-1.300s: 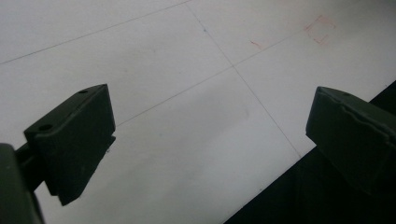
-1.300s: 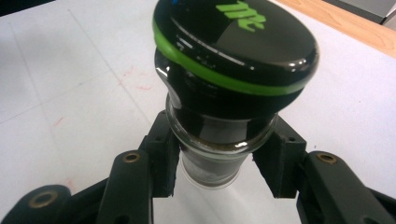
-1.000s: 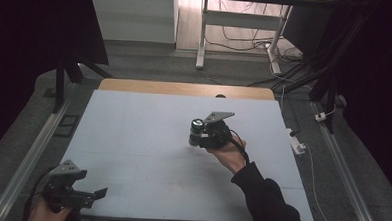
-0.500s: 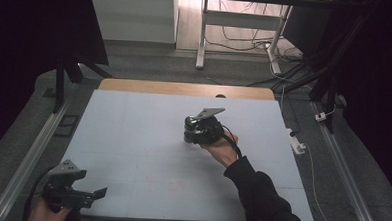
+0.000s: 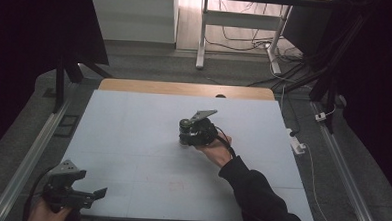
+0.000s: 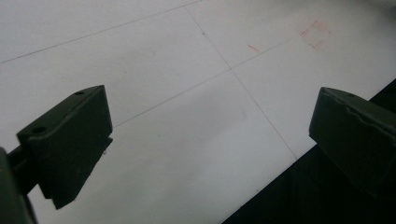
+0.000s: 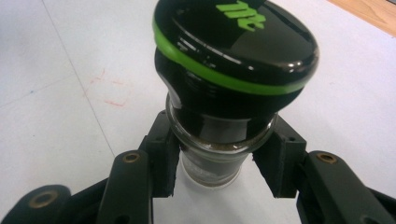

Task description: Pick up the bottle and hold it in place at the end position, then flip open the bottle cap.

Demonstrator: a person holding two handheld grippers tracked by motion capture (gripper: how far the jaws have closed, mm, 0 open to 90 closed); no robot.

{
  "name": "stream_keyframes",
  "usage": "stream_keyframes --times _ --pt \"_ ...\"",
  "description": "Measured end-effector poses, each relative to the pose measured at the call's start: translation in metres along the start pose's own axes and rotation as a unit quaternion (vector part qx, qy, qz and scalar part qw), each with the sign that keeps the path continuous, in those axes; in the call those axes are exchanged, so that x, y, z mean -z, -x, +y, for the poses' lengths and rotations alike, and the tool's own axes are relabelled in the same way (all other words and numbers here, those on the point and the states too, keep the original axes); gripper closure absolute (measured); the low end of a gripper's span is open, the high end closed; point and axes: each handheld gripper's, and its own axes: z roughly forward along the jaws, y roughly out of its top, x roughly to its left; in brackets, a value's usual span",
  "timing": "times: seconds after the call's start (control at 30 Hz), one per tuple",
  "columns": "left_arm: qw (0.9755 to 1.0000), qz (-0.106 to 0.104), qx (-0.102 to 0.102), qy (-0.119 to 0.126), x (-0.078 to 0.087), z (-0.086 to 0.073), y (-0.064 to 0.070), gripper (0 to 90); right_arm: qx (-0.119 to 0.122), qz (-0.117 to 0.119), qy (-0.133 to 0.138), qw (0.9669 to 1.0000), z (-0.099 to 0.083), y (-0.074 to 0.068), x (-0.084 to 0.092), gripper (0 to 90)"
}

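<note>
A small glass jar (image 7: 233,56) with a glossy black cap, a green ring and green lettering stands upright between my right gripper's (image 7: 217,163) jaws. Both pads (image 7: 163,158) press on its glass body below the cap. In the high view this right gripper (image 5: 186,137) sits mid-table with the jar (image 5: 185,124) at its left end, low over the white mat; I cannot tell whether the jar touches it. My left gripper (image 5: 93,186) rests at the near left corner. Its jaws (image 6: 210,135) stand wide apart with nothing between them.
The white mat (image 5: 132,138) has faint grid lines and small red corner marks (image 7: 112,93) (image 6: 315,35). A wooden strip (image 5: 185,88) runs along the far edge. A white power strip (image 5: 296,145) lies off the right side; metal rails (image 5: 37,148) flank the table.
My right gripper has carried the jar a little to the left and lower toward the mat. The left gripper has stayed where it was.
</note>
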Motion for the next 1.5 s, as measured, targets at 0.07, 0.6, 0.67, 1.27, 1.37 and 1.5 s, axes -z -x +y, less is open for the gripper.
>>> stream_keyframes --times 0.07,0.6,0.67,1.27,1.37,1.5 --pt "1.0 0.0 0.0 -0.001 0.0 0.0 0.0 0.7 0.002 0.001 -0.001 1.0 0.0 -0.002 -0.002 52.8" --pt "1.0 0.003 0.003 -0.002 0.0 0.0 0.0 0.0 0.014 0.001 -0.004 0.9999 -0.004 -0.006 -0.008 52.8" --pt "1.0 0.004 0.006 -0.003 0.0 0.0 0.0 0.0 0.014 0.002 -0.004 0.9999 -0.004 -0.005 -0.008 52.8" --pt "0.9993 -0.011 -0.024 0.026 -0.004 0.009 0.0 0.0 0.015 0.002 0.0 0.9999 -0.006 -0.005 -0.008 52.8" --pt "0.9989 -0.023 -0.033 0.026 -0.008 0.013 0.002 0.0 0.015 0.001 0.0 0.9999 -0.006 -0.005 -0.008 52.8" --pt "0.9976 -0.026 -0.055 0.031 -0.011 0.018 0.005 0.0 0.015 0.002 0.001 0.9999 -0.006 -0.005 -0.008 52.8"
